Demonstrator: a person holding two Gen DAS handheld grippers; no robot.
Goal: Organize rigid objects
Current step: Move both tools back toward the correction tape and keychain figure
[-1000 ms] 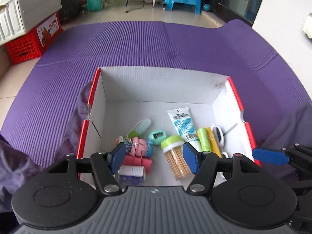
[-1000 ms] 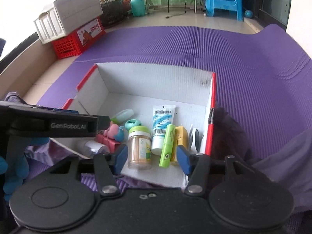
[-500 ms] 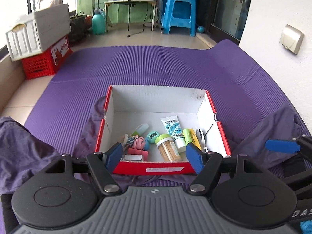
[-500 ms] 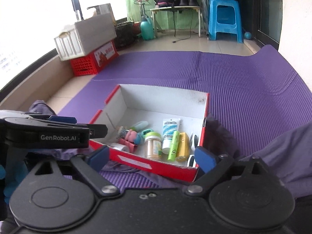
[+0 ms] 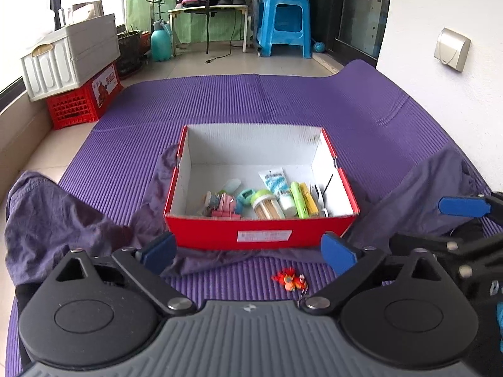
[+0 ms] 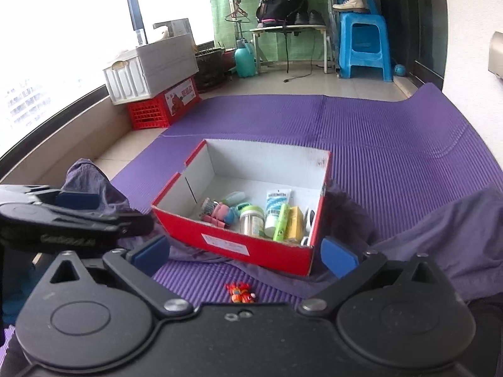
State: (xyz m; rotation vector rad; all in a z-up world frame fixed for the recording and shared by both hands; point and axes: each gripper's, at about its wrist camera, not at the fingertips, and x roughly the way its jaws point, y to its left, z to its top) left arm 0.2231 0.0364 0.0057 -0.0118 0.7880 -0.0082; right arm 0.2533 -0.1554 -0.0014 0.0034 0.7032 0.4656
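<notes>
A red box [image 5: 220, 235] with white inside sits on a purple mat and holds several small items: a toothpick jar [image 5: 267, 205], a white tube [image 5: 279, 190], a green stick [image 5: 298, 199] and pink clips [image 5: 224, 205]. The box also shows in the right wrist view [image 6: 220, 242]. A small orange keychain figure [image 5: 290, 279] lies on the mat before the box, and appears in the right wrist view [image 6: 241, 292]. My left gripper [image 5: 248, 253] is open and empty, short of the box. My right gripper [image 6: 243, 256] is open and empty too.
Dark purple cloth [image 5: 63, 216] lies bunched left and right of the box [image 6: 440, 235]. A white crate on a red crate [image 5: 78, 94] stands at far left. A blue stool [image 5: 283, 22] and a low table stand beyond the mat. A wall is at right.
Both grippers have pulled back and up from the box, and their fingers have opened wider. The orange keychain figure has come into view on the mat.
</notes>
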